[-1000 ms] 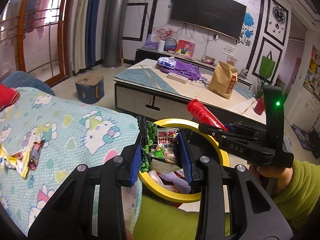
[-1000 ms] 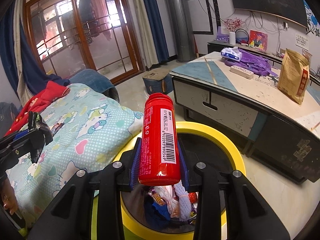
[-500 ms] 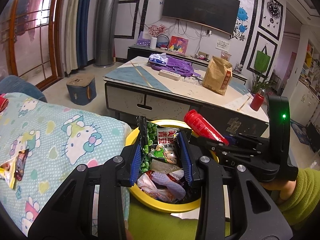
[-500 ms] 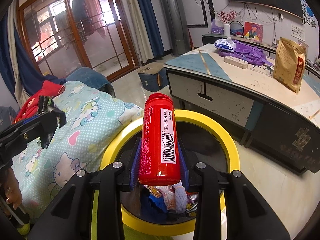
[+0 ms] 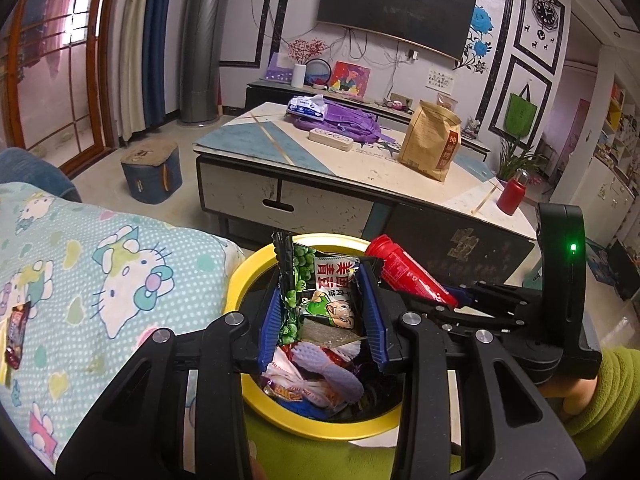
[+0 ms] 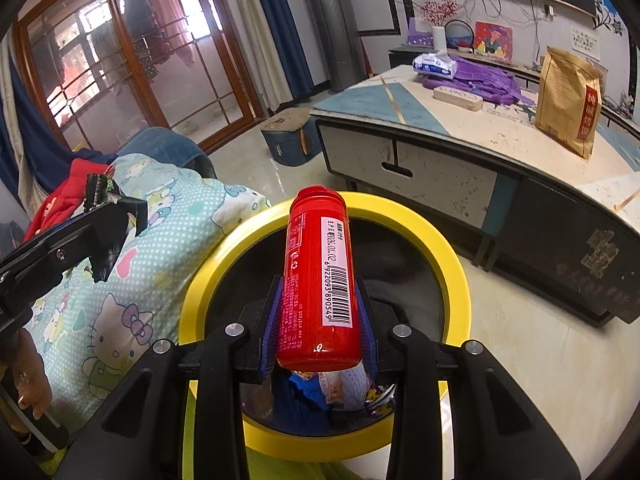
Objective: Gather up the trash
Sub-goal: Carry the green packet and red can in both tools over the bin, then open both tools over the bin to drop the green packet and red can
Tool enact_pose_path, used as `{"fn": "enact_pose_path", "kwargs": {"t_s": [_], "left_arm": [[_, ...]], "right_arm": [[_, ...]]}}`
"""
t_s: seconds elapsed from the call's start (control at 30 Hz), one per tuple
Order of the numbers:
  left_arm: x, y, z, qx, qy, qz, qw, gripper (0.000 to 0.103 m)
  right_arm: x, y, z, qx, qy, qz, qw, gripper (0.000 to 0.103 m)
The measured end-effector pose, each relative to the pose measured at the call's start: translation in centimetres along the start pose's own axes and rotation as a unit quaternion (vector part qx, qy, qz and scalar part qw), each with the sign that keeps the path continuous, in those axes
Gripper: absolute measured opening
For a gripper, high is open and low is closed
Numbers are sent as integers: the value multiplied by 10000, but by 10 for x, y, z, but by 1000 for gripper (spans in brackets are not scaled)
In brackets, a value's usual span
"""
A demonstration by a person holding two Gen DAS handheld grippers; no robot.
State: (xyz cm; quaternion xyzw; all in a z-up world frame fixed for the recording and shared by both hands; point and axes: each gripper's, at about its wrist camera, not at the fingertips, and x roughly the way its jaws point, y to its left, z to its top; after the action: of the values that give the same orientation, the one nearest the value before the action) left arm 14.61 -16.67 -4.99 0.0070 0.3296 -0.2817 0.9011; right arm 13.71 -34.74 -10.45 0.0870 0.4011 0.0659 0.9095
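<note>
A green snack packet (image 5: 320, 296) stands between the blue pads of my left gripper (image 5: 322, 312), which is shut on it above the yellow-rimmed bin (image 5: 256, 272). In the right wrist view, my right gripper (image 6: 320, 324) is shut on a red bottle (image 6: 318, 280) with a barcode label, held over the same bin (image 6: 456, 276). The bin holds several wrappers (image 5: 316, 372). The right gripper (image 5: 452, 300) with the red bottle (image 5: 408, 276) also shows in the left wrist view, just right of the packet. The left gripper (image 6: 100, 204) appears at the left edge of the right wrist view.
A cartoon-cat blanket (image 5: 100, 272) covers the sofa left of the bin, with a small wrapper (image 5: 16, 332) lying on it. Behind the bin stands a low table (image 5: 320, 184) with a brown paper bag (image 5: 432, 144), a purple bag and a red flask (image 5: 514, 196). A small stool (image 5: 152, 172) sits on the floor.
Both grippers have sunk closer over the bin, which now looks larger and more central. The left gripper has shifted right, away from the blanket. Both grips hold unchanged.
</note>
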Motion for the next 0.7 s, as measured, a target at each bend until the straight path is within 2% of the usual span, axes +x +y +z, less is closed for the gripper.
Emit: {"fn": "enact_pose_path", "kwargs": {"t_s": [0.3, 0.33, 0.4, 0.47, 0.5, 0.6, 0.67, 0.7], "left_arm": [[14, 2, 1, -151, 132, -94, 9998, 33], [16, 3, 2, -176, 140, -98, 9997, 36], [18, 4, 4, -217, 149, -131, 9996, 43], [19, 5, 5, -248, 154, -146, 9995, 56], [20, 5, 5, -271, 144, -143, 9994, 57], [20, 7, 5, -339, 170, -164, 9991, 69], [19, 11, 5, -429, 170, -158, 9988, 88], [19, 12, 5, -468, 167, -170, 9986, 91]], "right_arm": [[8, -7, -1, 177, 134, -43, 9997, 32], [9, -8, -1, 207, 146, -56, 9997, 32], [10, -10, -1, 259, 169, -84, 9995, 33], [9, -13, -1, 309, 145, -119, 9993, 47], [7, -14, -1, 334, 104, -131, 9993, 49], [6, -15, 0, 359, 57, -150, 9992, 50], [7, -17, 0, 390, 51, -153, 9991, 54], [7, -18, 0, 398, 49, -157, 9991, 54]]}}
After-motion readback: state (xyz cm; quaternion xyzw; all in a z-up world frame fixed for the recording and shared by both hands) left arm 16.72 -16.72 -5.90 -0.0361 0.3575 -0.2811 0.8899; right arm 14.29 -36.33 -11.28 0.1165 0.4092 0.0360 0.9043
